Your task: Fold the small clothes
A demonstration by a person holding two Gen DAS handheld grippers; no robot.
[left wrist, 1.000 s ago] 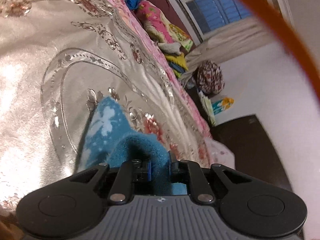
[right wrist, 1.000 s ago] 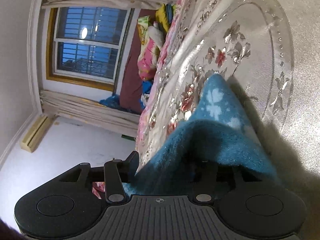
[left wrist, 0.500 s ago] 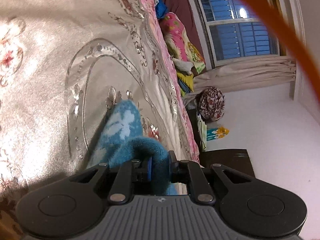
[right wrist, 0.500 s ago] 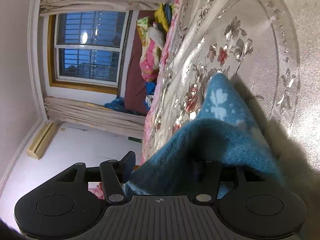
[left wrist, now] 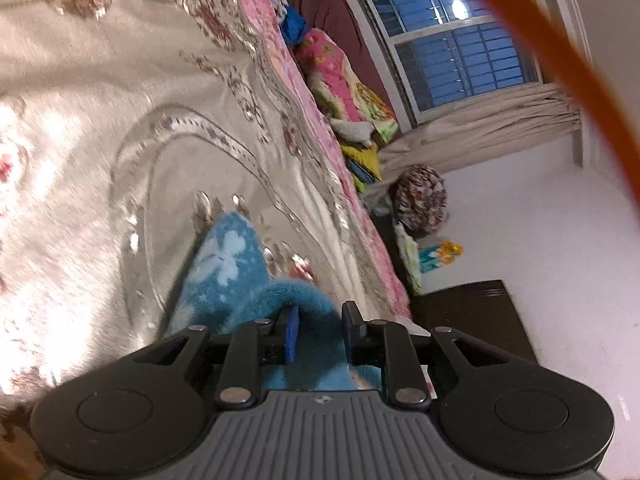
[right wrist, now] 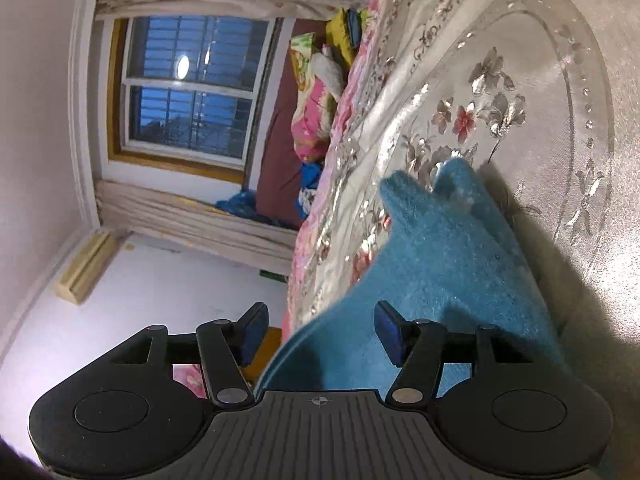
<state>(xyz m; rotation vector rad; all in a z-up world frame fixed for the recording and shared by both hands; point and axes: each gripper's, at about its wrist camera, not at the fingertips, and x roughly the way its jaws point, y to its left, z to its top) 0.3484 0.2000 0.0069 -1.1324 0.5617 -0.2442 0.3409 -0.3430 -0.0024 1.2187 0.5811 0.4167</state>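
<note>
On floral bedspread [left wrist: 80,128], blue fleece garment [left wrist: 224,264] lying bunched. Left gripper [left wrist: 318,332] pinching its fold, fingers nearly closed. Right gripper [right wrist: 320,332] gaping wide, gripping nothing, cloth lying between fingers.

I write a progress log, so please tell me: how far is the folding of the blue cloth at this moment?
Done: one end of the blue cloth lies doubled over on the bedspread. In hand: the left claw pinches a fold of it; the right claw is open, with cloth lying between its fingers. Left: a tidy final fold is not visible yet.
</note>
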